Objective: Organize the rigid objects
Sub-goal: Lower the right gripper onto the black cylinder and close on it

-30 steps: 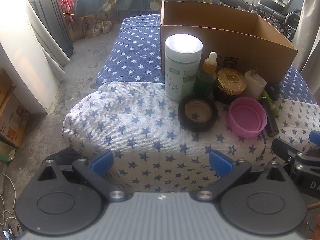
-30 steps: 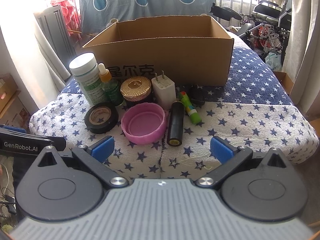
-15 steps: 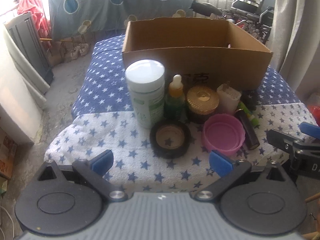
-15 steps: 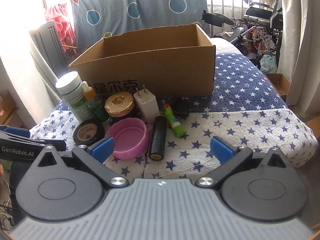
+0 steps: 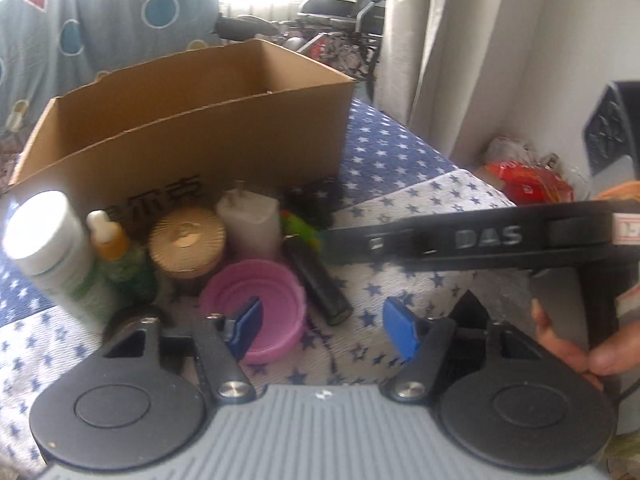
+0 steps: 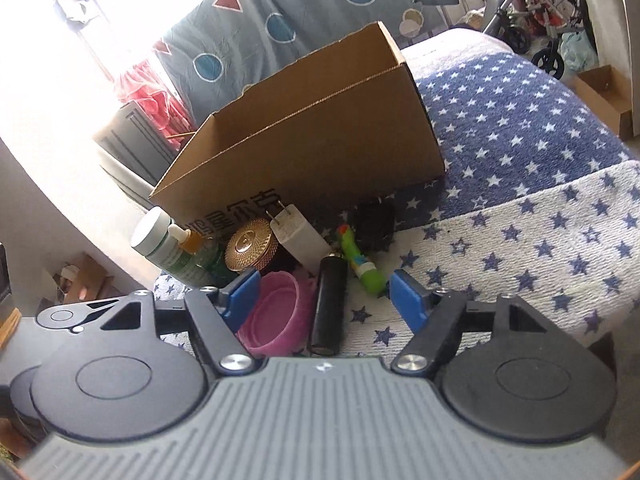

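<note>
An open cardboard box [image 5: 188, 136] [image 6: 320, 140] stands on the star-patterned cover. In front of it stand a white bottle [image 5: 52, 248] [image 6: 160, 246], a dropper bottle [image 5: 114, 252], a gold-lidded jar [image 5: 186, 242] [image 6: 250, 244] and a white charger plug [image 5: 250, 220] [image 6: 302, 236]. A pink lid [image 5: 260, 308] [image 6: 276, 312], a black cylinder [image 5: 318, 280] [image 6: 330, 306] and a green tube [image 6: 362, 262] lie nearer. My left gripper [image 5: 320, 330] is open above the pink lid's right edge. My right gripper [image 6: 322, 298] is open around the black cylinder's near end.
The right gripper's body [image 5: 500, 236] and the hand on it [image 5: 580, 352] cross the left wrist view at right. A black tape roll [image 5: 128, 318] lies partly hidden by my left gripper. A curtain [image 5: 460, 60] and wheelchairs [image 6: 532, 4] stand beyond the bed.
Both grippers have moved forward toward the objects and tilted. The left one has swung right over the pink lid; the right one now straddles the black cylinder. Both stay open.
</note>
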The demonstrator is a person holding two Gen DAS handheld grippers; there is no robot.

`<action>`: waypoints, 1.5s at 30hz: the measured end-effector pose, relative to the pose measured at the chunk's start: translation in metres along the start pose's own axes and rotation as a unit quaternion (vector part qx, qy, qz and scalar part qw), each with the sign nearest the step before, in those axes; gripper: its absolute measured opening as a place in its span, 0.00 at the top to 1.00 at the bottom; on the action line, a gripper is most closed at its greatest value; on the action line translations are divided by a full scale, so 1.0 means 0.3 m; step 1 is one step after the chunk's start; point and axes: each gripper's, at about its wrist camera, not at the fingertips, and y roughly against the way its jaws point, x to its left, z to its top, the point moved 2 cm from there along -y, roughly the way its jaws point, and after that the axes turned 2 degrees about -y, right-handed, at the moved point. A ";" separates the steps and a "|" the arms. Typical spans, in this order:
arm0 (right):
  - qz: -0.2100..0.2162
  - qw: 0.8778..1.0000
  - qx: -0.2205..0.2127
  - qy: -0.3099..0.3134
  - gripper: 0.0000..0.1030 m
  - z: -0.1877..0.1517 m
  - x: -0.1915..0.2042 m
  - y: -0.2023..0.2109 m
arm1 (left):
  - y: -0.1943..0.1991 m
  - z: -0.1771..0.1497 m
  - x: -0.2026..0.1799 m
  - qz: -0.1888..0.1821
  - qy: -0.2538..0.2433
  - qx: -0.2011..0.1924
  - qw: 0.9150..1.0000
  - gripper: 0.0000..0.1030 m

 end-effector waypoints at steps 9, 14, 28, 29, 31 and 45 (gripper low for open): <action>0.013 0.998 0.061 -0.023 0.72 0.002 -0.018 -0.127 | -0.110 0.009 -0.027 -0.022 -0.001 0.046 0.999 0.66; 0.022 0.994 0.090 -0.052 0.79 0.002 -0.054 -0.186 | -0.140 0.014 -0.020 -0.011 -0.002 0.058 0.998 0.64; 0.057 0.985 0.105 -0.124 0.80 0.001 -0.131 -0.201 | -0.208 0.047 -0.032 0.013 -0.010 0.065 0.998 0.60; 0.059 0.984 0.106 -0.127 0.80 0.004 -0.134 -0.203 | -0.212 0.050 -0.032 0.017 -0.010 0.066 0.998 0.60; 0.063 0.983 0.109 -0.134 0.79 0.010 -0.142 -0.207 | -0.216 0.057 -0.033 0.027 -0.007 0.067 0.997 0.64; 0.073 0.981 0.091 -0.152 0.79 -0.003 -0.124 -0.123 | -0.109 0.055 -0.073 0.031 -0.034 0.044 0.998 0.67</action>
